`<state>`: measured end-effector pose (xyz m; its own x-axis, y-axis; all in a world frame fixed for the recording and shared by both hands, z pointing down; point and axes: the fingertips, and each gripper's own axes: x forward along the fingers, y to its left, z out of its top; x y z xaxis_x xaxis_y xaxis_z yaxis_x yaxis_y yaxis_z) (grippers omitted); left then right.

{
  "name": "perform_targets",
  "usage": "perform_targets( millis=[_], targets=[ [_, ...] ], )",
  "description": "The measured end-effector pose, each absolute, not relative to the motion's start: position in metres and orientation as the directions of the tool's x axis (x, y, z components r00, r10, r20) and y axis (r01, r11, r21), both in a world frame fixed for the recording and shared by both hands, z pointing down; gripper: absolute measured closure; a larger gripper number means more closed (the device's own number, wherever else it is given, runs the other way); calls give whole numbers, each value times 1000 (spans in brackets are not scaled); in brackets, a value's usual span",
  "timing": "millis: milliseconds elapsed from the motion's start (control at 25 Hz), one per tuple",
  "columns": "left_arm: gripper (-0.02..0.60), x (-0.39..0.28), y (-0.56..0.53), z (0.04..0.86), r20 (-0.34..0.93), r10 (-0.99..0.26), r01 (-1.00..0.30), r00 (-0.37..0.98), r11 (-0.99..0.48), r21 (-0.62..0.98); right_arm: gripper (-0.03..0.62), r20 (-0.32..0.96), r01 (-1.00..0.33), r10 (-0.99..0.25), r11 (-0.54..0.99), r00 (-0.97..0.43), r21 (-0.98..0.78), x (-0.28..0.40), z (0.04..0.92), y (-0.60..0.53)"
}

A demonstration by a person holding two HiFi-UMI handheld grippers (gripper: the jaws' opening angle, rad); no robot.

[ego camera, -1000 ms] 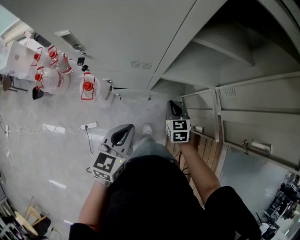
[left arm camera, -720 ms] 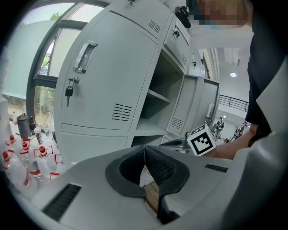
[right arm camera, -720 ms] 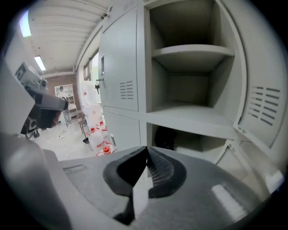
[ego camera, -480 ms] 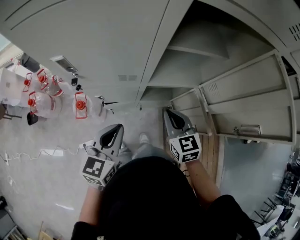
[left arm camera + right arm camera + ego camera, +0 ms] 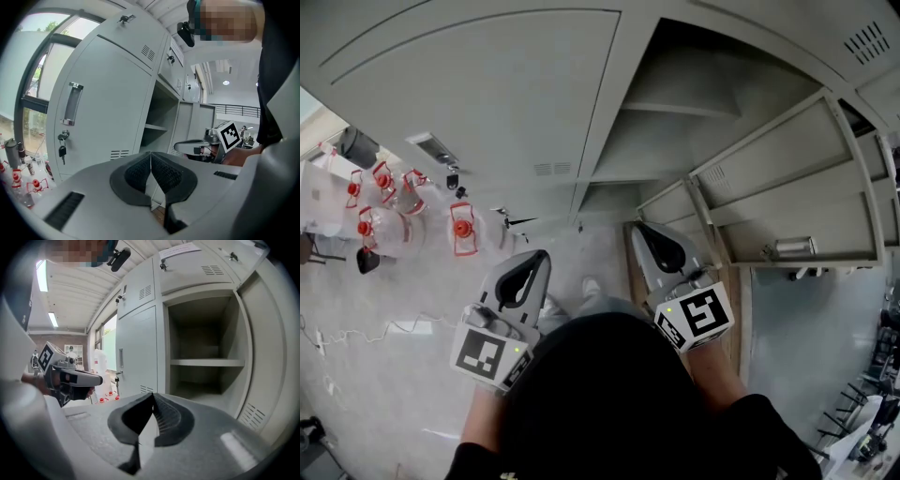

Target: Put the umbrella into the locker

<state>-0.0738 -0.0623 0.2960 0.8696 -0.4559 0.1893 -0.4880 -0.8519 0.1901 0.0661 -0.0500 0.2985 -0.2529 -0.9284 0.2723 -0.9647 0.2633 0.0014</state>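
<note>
Locker (image 5: 201,333) stands open, one shelf (image 5: 206,363) inside, while left hand-held gripper (image 5: 151,154) and right hand-held gripper (image 5: 153,395) are both clenched.

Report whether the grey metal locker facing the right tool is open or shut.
Open: the grey metal locker has its door swung aside, exposing the shelf.

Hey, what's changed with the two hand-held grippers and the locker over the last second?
Both rose in front of the open locker: the left hand-held gripper and the right hand-held gripper now sit nearer the head camera. Nothing was taken hold of or let go. Both stayed shut and empty; the locker door stayed open; no umbrella is in view.
</note>
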Motion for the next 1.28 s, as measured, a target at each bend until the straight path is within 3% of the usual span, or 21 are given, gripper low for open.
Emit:
perform_targets(
  millis=[280, 1280],
  targets=[
    [572, -71, -61, 275, 155, -444, -466, 882, -870, 162, 597, 224, -961, -938, 276, -265, 22, 60, 271, -50],
    [572, -66, -57, 277, 165, -431, -454, 887, -880, 142, 597, 247, -953, -927, 300, -282, 35, 54, 283, -48]
  ],
)
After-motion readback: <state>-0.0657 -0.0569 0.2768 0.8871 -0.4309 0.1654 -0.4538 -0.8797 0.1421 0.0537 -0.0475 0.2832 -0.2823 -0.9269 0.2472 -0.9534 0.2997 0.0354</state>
